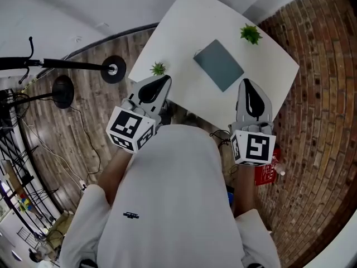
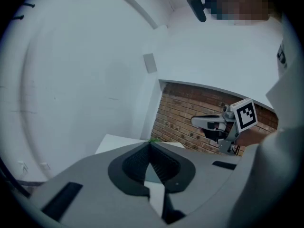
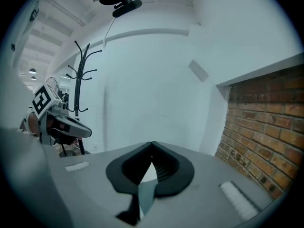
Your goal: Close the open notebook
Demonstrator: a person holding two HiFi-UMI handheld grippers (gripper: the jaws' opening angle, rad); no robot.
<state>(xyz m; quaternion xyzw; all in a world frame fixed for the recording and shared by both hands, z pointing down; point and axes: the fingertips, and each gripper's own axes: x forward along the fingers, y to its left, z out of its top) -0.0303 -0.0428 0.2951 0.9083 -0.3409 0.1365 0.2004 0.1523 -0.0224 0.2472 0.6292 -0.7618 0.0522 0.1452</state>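
Notebook is lying shut, grey cover up, near the middle of the white worktop. Judging by this, the closing step is looking complete, with nothing left but to withdraw. Left gripper and right gripper are hovering at the near edge, well apart from the notebook, each keeping its fingers pressed together on nothing.
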